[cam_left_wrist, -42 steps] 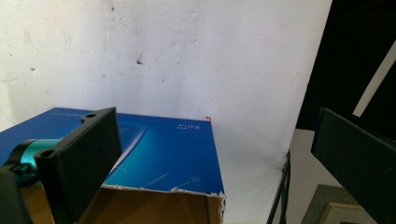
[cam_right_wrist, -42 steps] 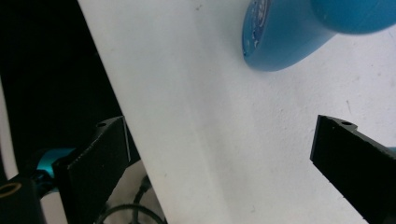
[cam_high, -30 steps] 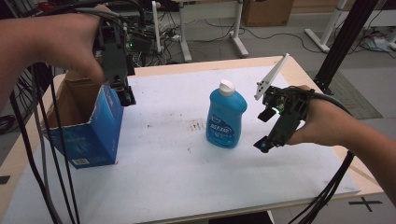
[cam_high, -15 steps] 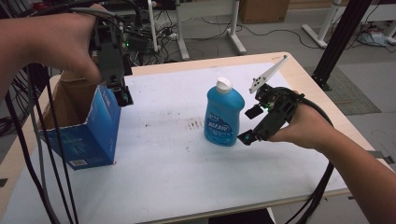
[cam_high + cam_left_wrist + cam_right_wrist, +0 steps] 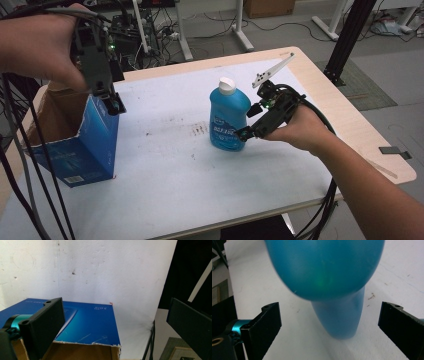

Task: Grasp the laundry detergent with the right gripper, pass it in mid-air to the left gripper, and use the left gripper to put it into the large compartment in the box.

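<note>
A blue bottle (image 5: 227, 120) with a white cap stands upright near the middle of the white-covered table (image 5: 170, 170). My right gripper (image 5: 248, 121) is open at the bottle's right side, low on its body. In the right gripper view the bottle (image 5: 324, 270) looms close, with the jaws of my right gripper (image 5: 329, 312) spread to either side of it and not touching. At the table's left stands an open-topped blue cardboard box (image 5: 85, 145). My left gripper (image 5: 109, 99) hovers open just above its right wall. The left gripper view looks down on that box wall (image 5: 87, 325) between the wide jaws of my left gripper (image 5: 114, 308).
Black cables (image 5: 30, 165) hang down on the left past the box. The table's wooden edge (image 5: 350, 120) runs along the right. Beyond it a black post (image 5: 355, 35) rises from the floor. Desk legs and wiring lie behind the far edge.
My right gripper has moved left up to the bottle, and its open jaws now flank the bottle's lower body. The left gripper has stayed above the box.
</note>
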A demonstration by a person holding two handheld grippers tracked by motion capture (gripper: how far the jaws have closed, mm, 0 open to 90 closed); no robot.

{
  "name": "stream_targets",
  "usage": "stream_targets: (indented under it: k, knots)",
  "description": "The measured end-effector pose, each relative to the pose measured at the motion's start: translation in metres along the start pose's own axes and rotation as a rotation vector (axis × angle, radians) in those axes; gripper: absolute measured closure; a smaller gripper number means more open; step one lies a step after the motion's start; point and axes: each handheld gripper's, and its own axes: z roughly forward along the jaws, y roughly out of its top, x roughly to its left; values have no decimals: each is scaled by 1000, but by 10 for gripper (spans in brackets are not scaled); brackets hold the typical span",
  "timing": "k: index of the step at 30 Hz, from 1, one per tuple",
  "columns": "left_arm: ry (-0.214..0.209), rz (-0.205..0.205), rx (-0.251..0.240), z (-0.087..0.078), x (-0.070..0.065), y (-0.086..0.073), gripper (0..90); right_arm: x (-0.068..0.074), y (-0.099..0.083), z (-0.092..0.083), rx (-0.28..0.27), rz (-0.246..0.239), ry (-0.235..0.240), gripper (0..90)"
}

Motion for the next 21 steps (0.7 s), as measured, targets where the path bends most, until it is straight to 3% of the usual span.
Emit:
stream_targets:
  k: [13,15,21]
  knots:
    - [-3,-2,7,1,2,-1,17,-4,-2,16,-81,17,12,38]
    - [-4,-6,9,2,2,-1,17,-5,-2,17,-114,20,11,40]
    - [-4,-3,8,2,2,-1,17,-5,-3,23,-132,27,22,40]
